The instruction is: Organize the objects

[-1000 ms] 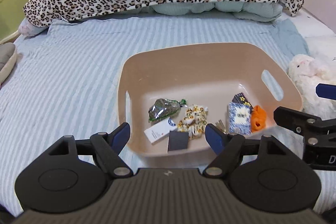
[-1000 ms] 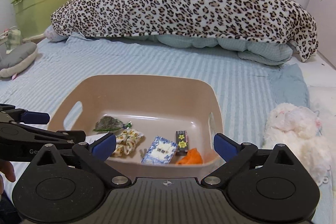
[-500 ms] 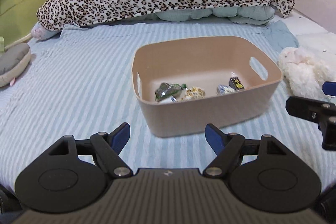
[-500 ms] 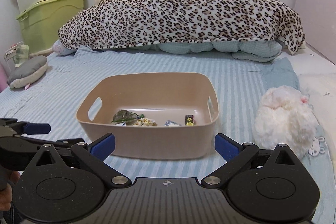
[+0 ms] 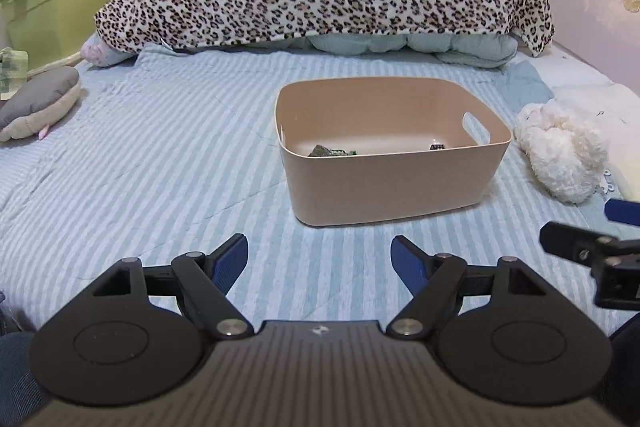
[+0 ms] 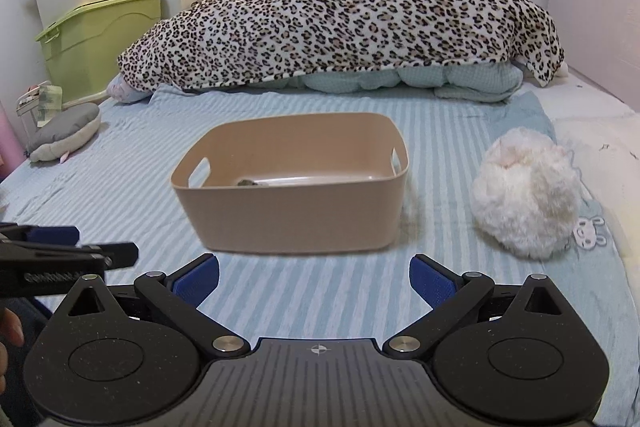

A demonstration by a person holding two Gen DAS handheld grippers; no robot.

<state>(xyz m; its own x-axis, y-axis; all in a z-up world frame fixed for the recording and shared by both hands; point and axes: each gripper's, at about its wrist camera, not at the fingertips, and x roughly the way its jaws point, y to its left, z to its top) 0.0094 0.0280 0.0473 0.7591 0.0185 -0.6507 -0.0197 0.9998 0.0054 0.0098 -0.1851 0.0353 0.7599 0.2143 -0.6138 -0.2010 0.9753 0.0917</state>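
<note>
Beige plastic bin (image 5: 394, 183) sits mid-bed on the striped sheet (image 5: 160, 155), few wrappers inside. Looks light and stiff; I'd grab the handle slot. Left claw (image 5: 319, 259) and right claw (image 6: 314, 277) both gape, empty.

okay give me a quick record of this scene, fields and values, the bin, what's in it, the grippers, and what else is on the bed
surface: striped blue bedsheet
bin: tan plastic bin, upright on the sheet, handle cutouts in its ends
bin contents: dark green wrapper and a small dark item; the rest is hidden by the near wall
left gripper: open, empty, short of the bin
right gripper: open, empty, short of the bin
right of bin: white plush toy, apart from it
far end: leopard blanket
</note>
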